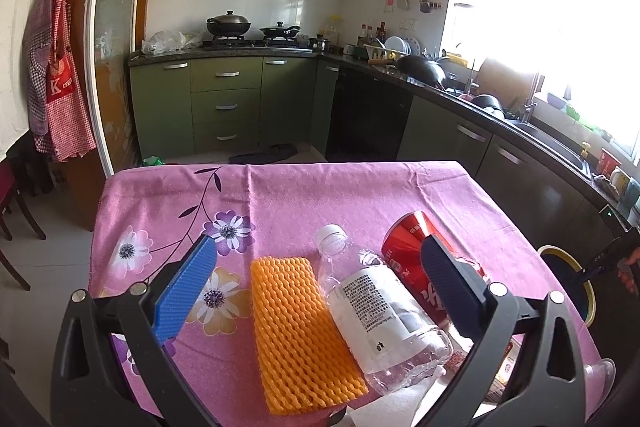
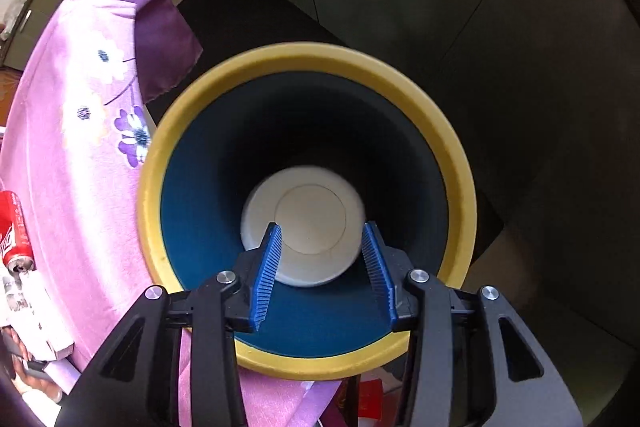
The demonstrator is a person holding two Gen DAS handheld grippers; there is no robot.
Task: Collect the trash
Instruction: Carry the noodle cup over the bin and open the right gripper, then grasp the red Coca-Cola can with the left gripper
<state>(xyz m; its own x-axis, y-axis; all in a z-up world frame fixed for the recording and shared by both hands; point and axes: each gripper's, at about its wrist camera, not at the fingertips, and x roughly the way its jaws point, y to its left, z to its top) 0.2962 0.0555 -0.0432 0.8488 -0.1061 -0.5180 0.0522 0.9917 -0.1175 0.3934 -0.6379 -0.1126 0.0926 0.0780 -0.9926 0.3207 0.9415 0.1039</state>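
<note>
Pink floral cloth covers the table [image 1: 280,187], and on its near right part lie three pieces of trash side by side: one orange foam net [image 1: 298,331], one clear plastic bottle [image 1: 384,319] with a white cap, and one red can [image 1: 416,251] on its side, the bottle touching the net and the can. The left gripper [image 1: 320,267] hangs over them with its jaws spread wide and nothing between the pads. Off the table's right edge stands one blue bin [image 2: 456,163] with a yellow rim; a single white paper cup [image 2: 304,223] lies at its bottom. The right gripper [image 2: 323,233] points down into the bin, jaws partly apart and empty. The cloth's far and left stretches lie bare.
</note>
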